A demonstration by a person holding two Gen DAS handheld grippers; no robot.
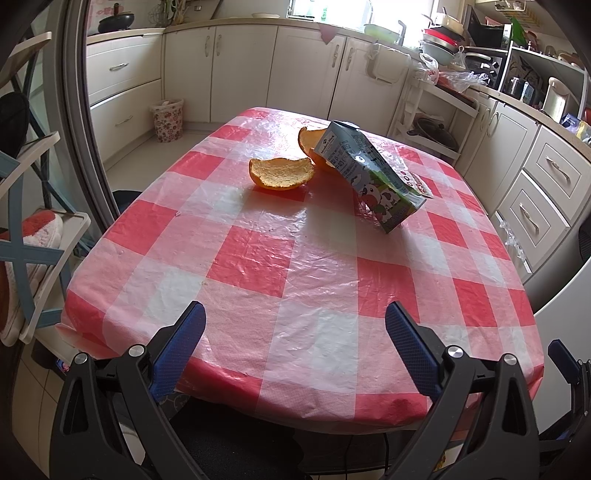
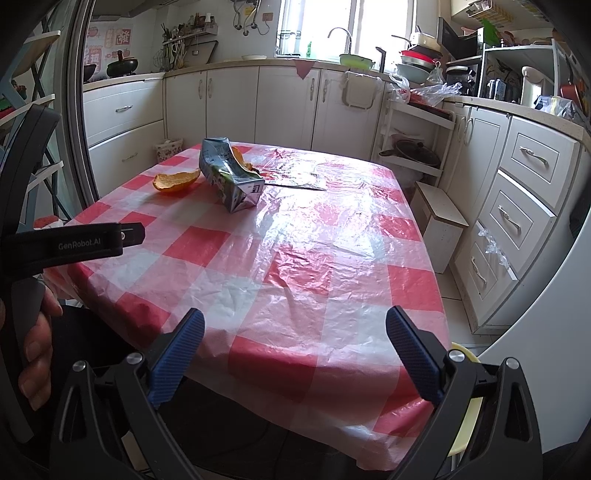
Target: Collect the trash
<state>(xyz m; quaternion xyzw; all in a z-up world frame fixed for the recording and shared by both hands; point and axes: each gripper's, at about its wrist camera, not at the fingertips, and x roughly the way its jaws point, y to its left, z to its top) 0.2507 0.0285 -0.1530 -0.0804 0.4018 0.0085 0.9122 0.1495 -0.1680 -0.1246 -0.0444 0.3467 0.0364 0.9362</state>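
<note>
Checked worktop (image 1: 295,266) ahead of both tongs. Milk carton (image 1: 373,177) is seen lying far ahead beside two orange peels (image 1: 280,173). Left tongs (image 1: 295,325) and right tongs (image 2: 295,332) are held apart, empty, at the near edge.

The table (image 1: 258,258) is covered in red, pink and white checks. Orange peels (image 1: 281,173) with pale insides are seen beside a blue-grey carton (image 1: 369,173) printed with black-and-white cows. Blue pads line black fingers (image 1: 177,347).

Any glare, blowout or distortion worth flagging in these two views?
Right wrist: window blown out, strong sheen on the plastic tablecloth. Left wrist: milder sheen near the orange peel and milk carton, both sharp. Both: heavy fisheye bending, dark corner vignette.
</note>
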